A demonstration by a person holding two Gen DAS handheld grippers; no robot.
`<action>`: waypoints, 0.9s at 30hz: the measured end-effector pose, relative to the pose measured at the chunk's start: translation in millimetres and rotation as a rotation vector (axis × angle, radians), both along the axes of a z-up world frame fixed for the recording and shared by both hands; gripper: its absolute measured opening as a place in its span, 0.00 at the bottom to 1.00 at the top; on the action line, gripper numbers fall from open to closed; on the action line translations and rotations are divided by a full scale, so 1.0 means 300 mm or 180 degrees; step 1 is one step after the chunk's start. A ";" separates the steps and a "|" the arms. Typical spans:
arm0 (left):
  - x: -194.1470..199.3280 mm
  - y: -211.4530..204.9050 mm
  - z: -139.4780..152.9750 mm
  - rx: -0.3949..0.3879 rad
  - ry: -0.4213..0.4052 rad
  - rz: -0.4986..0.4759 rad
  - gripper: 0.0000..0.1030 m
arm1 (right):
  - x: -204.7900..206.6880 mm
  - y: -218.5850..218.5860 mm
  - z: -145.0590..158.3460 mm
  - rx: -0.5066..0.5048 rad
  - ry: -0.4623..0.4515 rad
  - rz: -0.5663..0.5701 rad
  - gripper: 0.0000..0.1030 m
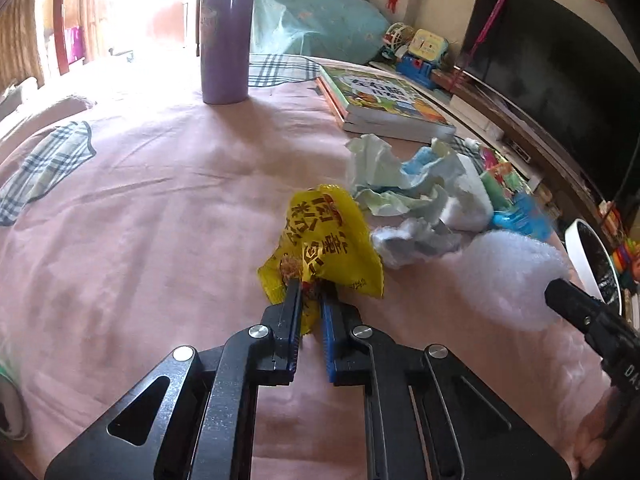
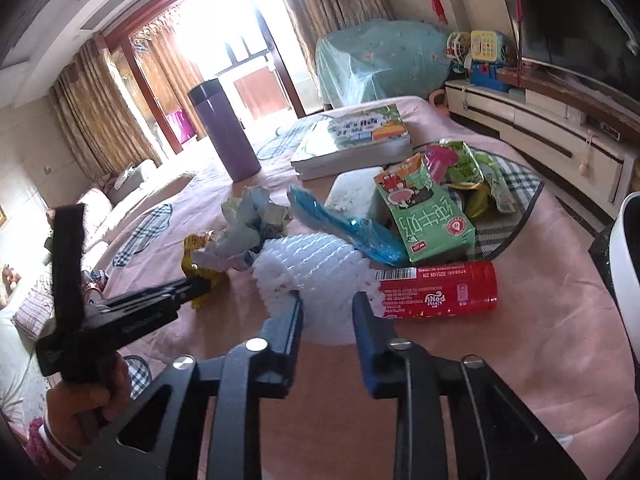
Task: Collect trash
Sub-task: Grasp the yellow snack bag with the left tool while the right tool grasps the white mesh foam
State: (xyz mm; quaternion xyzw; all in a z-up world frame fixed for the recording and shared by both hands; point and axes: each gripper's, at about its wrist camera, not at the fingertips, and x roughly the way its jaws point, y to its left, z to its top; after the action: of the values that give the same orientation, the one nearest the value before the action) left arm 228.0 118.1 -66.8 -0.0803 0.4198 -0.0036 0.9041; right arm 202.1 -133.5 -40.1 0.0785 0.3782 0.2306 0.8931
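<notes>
the yellow wrapper (image 1: 320, 248) is crumpled, printed with red characters, and lies on the pink bed (image 1: 160, 220) at the near edge of the trash pile. the left tongs (image 1: 310, 292) are clamped on its near end. the white foam net (image 2: 320, 280) is a puffy ribbed ball just beside it, and the right tongs (image 2: 326, 308) are clamped on its near side, pads pressing into the foam.

only the right view shows the red can (image 2: 438, 290) lying on its side behind the net, the green carton (image 2: 428, 216), the blue wrapper (image 2: 344, 226), a white block (image 2: 354, 194) and the hand (image 2: 84, 404) holding the left tongs. the left view shows the yellow wrapper's print clearly; in the right view it is mostly hidden.

counted: one purple flask (image 1: 224, 36), two stacked books (image 1: 384, 100), one crumpled paper wad (image 2: 250, 228), one white bin (image 2: 628, 260).
</notes>
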 end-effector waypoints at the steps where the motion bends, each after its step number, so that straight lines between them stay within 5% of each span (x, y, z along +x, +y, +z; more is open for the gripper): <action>1: -0.016 -0.001 0.003 0.0001 -0.0014 0.0004 0.08 | -0.010 -0.002 0.007 0.0022 -0.0006 0.0018 0.18; 13: -0.283 -0.128 0.075 -0.0162 -0.0178 -0.0271 0.08 | -0.165 -0.129 0.053 0.0143 -0.0015 -0.0002 0.15; 27: -0.331 -0.504 0.124 -0.0151 -0.0231 -0.1017 0.08 | -0.275 -0.487 0.057 0.0262 -0.0022 -0.0704 0.15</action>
State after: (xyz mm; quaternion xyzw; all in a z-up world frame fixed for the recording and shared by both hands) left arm 128.8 -33.1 -29.5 -0.0336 0.3941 -0.1601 0.9044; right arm 119.7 -279.5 -23.0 0.1556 0.3543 0.1462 0.9104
